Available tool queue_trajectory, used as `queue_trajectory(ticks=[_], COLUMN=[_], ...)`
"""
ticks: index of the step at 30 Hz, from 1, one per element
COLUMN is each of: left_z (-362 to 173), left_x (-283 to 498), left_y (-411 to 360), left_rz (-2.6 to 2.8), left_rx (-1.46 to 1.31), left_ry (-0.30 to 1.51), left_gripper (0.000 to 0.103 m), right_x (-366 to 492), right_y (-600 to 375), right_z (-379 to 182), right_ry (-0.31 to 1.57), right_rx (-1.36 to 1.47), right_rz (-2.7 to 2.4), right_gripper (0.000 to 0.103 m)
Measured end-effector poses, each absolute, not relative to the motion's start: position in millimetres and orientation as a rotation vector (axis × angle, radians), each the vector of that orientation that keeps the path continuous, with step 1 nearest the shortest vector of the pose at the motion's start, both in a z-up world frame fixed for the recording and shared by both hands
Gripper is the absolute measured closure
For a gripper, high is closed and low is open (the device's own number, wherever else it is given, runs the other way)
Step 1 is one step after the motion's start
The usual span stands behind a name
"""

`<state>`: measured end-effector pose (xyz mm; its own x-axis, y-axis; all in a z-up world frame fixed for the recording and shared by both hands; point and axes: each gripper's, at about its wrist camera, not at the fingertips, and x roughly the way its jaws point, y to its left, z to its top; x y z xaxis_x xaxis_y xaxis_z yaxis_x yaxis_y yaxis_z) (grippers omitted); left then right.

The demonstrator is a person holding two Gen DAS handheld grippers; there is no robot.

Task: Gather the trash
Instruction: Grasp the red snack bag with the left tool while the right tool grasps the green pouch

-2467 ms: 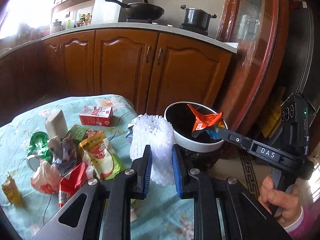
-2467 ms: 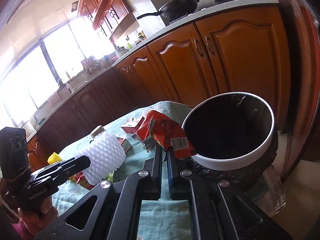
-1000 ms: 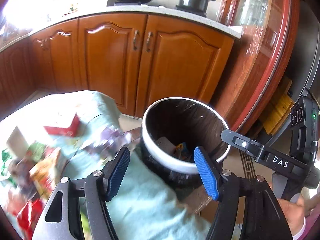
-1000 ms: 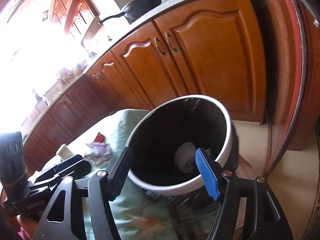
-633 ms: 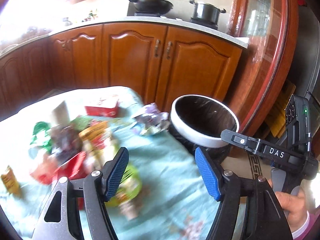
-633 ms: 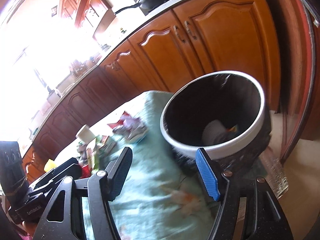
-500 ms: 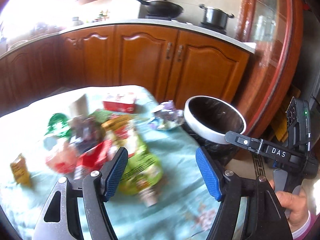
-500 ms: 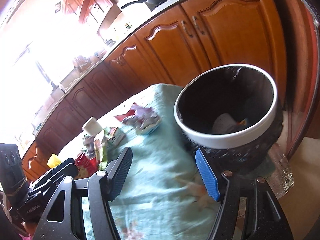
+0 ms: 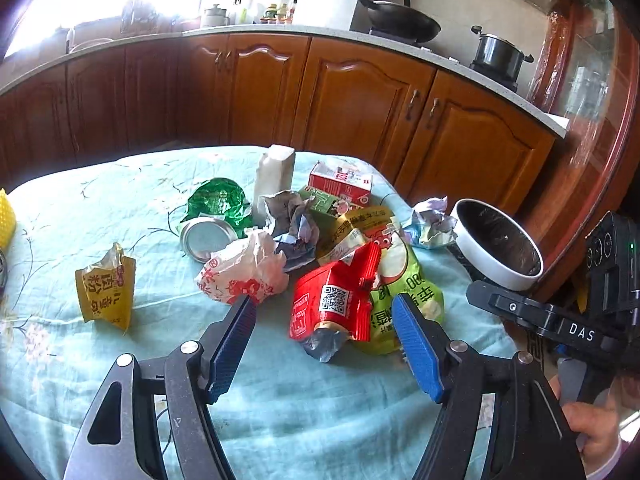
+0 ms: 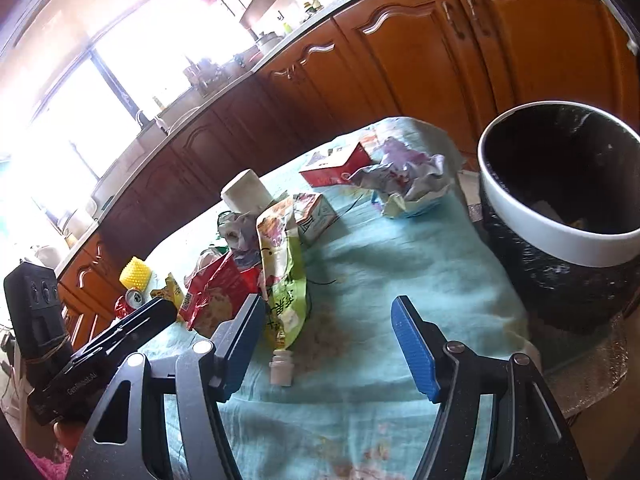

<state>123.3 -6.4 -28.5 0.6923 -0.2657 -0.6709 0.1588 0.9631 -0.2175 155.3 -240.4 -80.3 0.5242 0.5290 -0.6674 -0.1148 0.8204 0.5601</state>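
Observation:
A pile of trash lies on the light-blue tablecloth [image 9: 304, 412]. In the left wrist view my left gripper [image 9: 324, 312] is open and empty, just above a red pouch [image 9: 332, 300], with a green-yellow pouch [image 9: 404, 280], a white-red plastic bag [image 9: 244, 268], a yellow packet [image 9: 106, 288] and a green can [image 9: 212, 216] around it. My right gripper [image 10: 328, 316] is open and empty over the cloth, right of the green-yellow pouch [image 10: 284, 268]. The white-rimmed trash bin [image 10: 560, 216] stands at the table's right edge; it also shows in the left wrist view [image 9: 500, 240].
A red carton [image 9: 340, 184], a white carton [image 9: 272, 176] and crumpled foil wrappers [image 10: 404, 184] lie behind the pile. A yellow foam net [image 10: 136, 274] sits far left. Wooden cabinets [image 9: 360, 96] with a wok and a pot stand behind the table.
Both grippers let their trash fall into the bin, opened, and swung back left from the bin to the pile on the table.

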Motion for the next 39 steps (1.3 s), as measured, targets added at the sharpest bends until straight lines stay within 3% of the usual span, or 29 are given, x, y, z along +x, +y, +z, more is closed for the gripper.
queue_trajectory(ticks=[10,12,14,17,21,39], left_z=[-32,-38,-43,-47,-43,-17], left_x=[151,160,169,175,171,135], left_y=[-4,-3,-3,-3,5,-19], left_rz=[-0.287,-0.302,-0.328,-0.329,-0.342,-0.408], left_rx=[-0.154,-0.163,-0.170,-0.161,-0.187,-0.141], left_ry=[0.820,0.830,0.853,0.849,0.835,0.760], left_gripper=[0.035,0.045,0.075,0.088,0.091,0.091], right_x=[185,188,190,187,178,130], right_y=[-215,-210,-205,-201,-198,-240], right_z=[-92,-97,-103,-105,-95,-49], right_ry=[0.996,1.016,1.042,1.040,1.003,0.877], right_rx=[0.461,0.452,0.458,0.456,0.438,0.451], right_rz=[0.465,0.475,0.499,0.516,0.528,0.459], right_gripper=[0.040,0.062,0.080,0.086,0.096,0.098])
